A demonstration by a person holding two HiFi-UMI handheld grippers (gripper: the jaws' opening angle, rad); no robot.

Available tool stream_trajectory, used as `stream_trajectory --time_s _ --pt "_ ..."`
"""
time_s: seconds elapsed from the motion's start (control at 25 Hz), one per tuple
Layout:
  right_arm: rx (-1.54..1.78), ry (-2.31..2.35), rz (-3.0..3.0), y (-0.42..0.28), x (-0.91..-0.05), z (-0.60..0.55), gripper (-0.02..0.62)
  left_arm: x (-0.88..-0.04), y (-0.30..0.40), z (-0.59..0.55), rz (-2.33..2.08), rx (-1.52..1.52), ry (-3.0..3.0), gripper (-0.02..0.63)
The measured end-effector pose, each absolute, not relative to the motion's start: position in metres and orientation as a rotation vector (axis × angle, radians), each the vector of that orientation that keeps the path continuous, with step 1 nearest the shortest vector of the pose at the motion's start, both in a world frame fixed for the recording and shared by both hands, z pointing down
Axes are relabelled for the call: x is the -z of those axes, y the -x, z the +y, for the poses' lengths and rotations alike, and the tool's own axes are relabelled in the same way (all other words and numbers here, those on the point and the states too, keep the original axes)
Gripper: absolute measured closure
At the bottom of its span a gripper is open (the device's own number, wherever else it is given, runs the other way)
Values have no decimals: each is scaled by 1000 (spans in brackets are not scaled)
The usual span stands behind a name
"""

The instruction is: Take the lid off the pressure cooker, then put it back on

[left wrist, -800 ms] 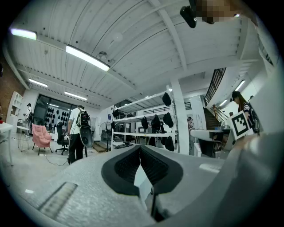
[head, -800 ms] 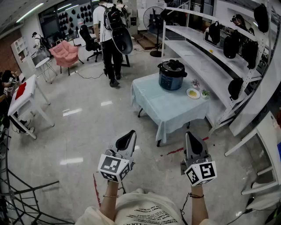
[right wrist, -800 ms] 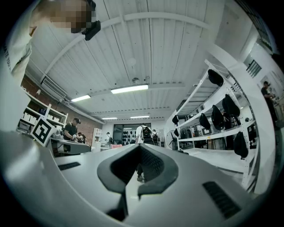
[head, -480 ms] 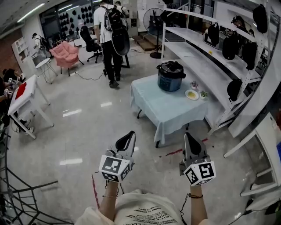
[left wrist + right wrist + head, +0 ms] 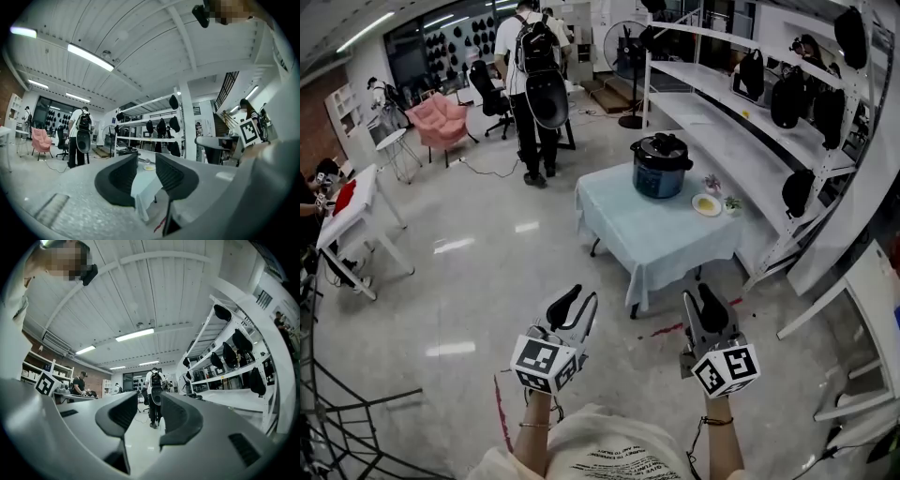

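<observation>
Holding both out over the floor: left tongs point(image 5: 577, 302) have jaws slightly apart with nothing between them, right tongs point(image 5: 701, 300) likewise parted and empty. Pressure cooker point(image 5: 661, 169) sits on the far end of the cloth-covered table point(image 5: 652, 244), lid point(image 5: 662, 145) on, well apart from both tongs. Small plate point(image 5: 708, 203) lies near it.

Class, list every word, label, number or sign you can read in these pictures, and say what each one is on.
No text can be read.
On the shirt: dark print, too blurred.
On the pressure cooker: front panel too small.
On the left gripper and right gripper: square patterns only, no letters.
</observation>
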State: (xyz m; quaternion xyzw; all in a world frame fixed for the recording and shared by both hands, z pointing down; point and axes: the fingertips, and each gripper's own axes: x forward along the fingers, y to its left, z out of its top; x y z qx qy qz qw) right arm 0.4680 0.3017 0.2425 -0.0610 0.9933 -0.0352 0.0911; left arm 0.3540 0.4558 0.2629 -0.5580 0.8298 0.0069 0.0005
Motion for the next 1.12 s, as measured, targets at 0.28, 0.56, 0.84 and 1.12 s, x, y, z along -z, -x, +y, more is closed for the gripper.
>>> stream_trajectory --time_s 0.28,0.56,0.84,1.12 --pt "137 155 2943 -461 -247 298 303 -260 -348 451 2615 -33 1691 340" --pt "158 172 2962 -438 -253 282 267 -263 -323 435 2631 -9 1673 308" --pt "176 162 2981 -388 -265 257 267 -274 -272 404 2627 -35 1697 308" --pt "217 236 2991 -304 -274 211 267 -282 -183 357 2618 -34 1759 308"
